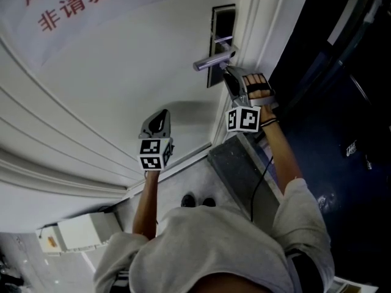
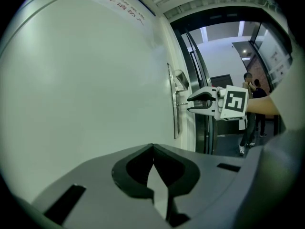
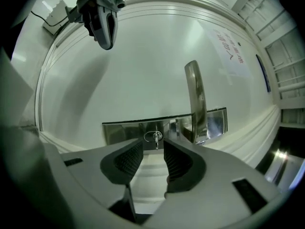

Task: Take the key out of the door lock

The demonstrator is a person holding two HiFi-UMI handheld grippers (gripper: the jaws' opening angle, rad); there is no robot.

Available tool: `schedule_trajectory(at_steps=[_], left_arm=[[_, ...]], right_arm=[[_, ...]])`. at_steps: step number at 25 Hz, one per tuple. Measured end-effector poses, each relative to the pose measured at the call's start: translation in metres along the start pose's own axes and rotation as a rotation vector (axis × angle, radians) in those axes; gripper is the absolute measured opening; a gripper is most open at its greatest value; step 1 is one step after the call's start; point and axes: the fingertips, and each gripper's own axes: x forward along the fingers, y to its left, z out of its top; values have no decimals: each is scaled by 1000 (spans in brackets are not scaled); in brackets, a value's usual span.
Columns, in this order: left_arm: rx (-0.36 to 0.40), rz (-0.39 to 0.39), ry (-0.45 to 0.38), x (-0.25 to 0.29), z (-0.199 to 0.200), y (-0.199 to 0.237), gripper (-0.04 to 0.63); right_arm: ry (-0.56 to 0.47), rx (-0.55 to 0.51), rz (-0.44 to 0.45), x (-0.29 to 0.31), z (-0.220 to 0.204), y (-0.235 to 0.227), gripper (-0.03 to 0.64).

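Observation:
A small silver key (image 3: pixel 153 137) sticks out of the keyhole in the shiny lock plate (image 3: pixel 119 130), left of the lever handle (image 3: pixel 195 97). My right gripper (image 3: pixel 152 150) is open. Its ribbed pads (image 3: pixel 127 160) stand apart just short of the key, which lines up with the gap and is not gripped. From the head view, the right gripper (image 1: pixel 229 78) sits under the handle (image 1: pixel 214 60) at the door's edge. My left gripper (image 1: pixel 160 116) hangs lower left against the white door, shut and empty (image 2: pixel 152 148). From there the right gripper (image 2: pixel 202 101) shows side-on at the lock plate (image 2: pixel 170 104).
The white door (image 1: pixel 122 84) carries a paper notice with red characters (image 1: pixel 79 5). A dark opening lies right of the door frame (image 1: pixel 330 102). A grey step (image 1: pixel 241 170) and a white box (image 1: pixel 79 231) sit on the floor. People stand in the distance (image 2: pixel 252 113).

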Motion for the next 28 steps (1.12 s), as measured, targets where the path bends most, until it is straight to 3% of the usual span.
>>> schedule_trajectory(at_steps=[15, 28], left_arm=[[-13, 19, 8, -2, -5, 11, 18], [-14, 5, 6, 2, -5, 3, 18]], right_arm=[[-15, -61, -67, 22, 1, -6, 37], [-13, -59, -73, 22, 1, -5, 31]])
